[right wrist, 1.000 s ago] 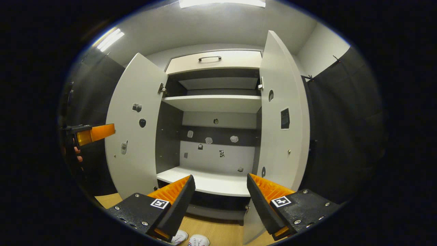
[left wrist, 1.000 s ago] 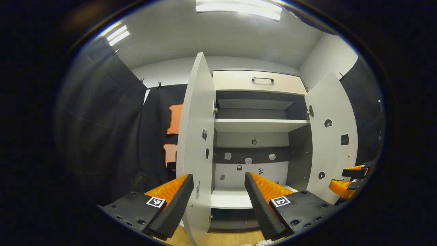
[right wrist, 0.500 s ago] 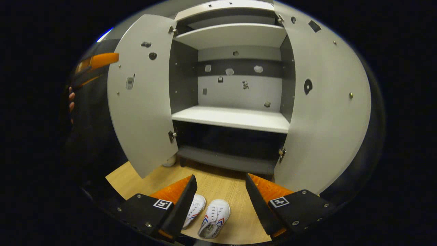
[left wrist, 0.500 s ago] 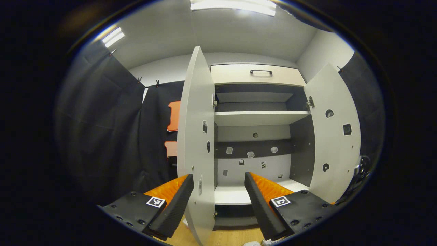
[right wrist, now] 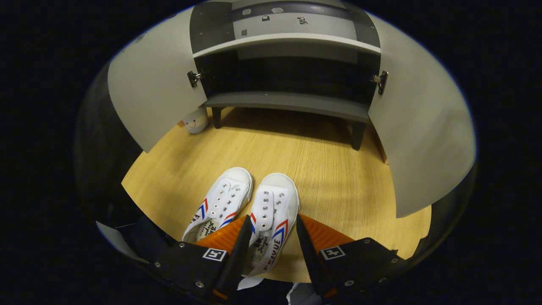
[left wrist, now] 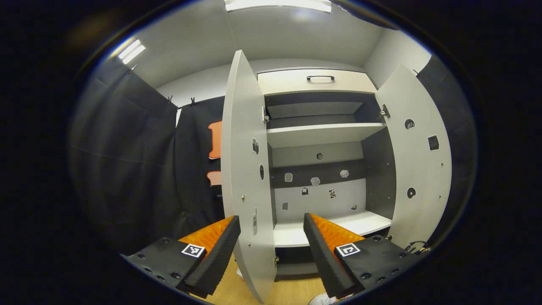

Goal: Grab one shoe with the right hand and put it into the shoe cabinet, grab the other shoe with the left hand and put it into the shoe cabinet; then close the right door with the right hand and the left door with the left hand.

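Observation:
Two white shoes with red and blue stripes lie side by side on the wooden floor [right wrist: 338,169], toes toward the shoe cabinet [right wrist: 288,101]. My right gripper [right wrist: 271,243] is down over the right-hand shoe [right wrist: 273,203]; its orange fingers [right wrist: 315,231] have drawn in and touch both sides of the shoe near the heel. The left-hand shoe [right wrist: 222,199] lies just outside the left finger. My left gripper [left wrist: 271,250] hangs open in front of the cabinet [left wrist: 322,131], astride the edge of the left door [left wrist: 247,169], holding nothing. A shoe toe [left wrist: 322,300] peeks in at the bottom.
Both cabinet doors stand wide open: the left door [right wrist: 156,97] and the right door [right wrist: 423,127] flank the floor where the shoes lie. White shelves [left wrist: 334,226] sit inside. A small pale round object [right wrist: 194,122] rests by the cabinet's left leg.
My right gripper tipped down from the cabinet to the floor, dropped over the right-hand shoe and narrowed its fingers onto it. The left gripper drifted slightly and stayed open.

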{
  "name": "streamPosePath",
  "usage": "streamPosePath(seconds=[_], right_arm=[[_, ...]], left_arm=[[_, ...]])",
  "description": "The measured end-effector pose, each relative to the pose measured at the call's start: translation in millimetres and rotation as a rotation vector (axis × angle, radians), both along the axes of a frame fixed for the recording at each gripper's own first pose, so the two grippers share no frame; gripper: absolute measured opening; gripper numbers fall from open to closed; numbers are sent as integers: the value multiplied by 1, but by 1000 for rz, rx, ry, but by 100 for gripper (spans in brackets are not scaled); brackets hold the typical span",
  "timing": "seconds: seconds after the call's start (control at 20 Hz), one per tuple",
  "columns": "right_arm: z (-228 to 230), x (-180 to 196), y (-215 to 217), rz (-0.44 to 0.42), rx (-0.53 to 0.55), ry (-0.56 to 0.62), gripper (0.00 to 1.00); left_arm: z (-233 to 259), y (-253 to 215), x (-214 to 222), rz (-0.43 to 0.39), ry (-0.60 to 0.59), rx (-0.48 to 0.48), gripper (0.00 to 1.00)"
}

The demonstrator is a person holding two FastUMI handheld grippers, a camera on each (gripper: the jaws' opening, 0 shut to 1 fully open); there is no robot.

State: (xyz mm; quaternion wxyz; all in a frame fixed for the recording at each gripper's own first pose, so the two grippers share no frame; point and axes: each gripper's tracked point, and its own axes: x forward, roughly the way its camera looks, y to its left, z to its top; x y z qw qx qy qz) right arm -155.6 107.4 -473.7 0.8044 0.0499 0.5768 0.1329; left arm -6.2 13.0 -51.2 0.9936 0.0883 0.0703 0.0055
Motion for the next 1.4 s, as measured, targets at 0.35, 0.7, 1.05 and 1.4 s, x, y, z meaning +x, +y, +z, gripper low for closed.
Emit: streamPosePath(seconds=[0.35, 0.7, 1.05, 1.4], right_arm=[[-51, -28, -7, 9, -27, 128, 63], [-64, -37, 2, 46, -24, 159, 60], [-65, -38, 4, 33, -3, 168, 42], [-66, -36, 4, -19, 49, 177, 33]], left_arm=[[-10, 1, -10, 11, 30, 15, 96], [-12, 0, -16, 15, 37, 12, 96], [-12, -2, -22, 18, 35, 0, 96], [-14, -7, -29, 11, 38, -16, 96]])
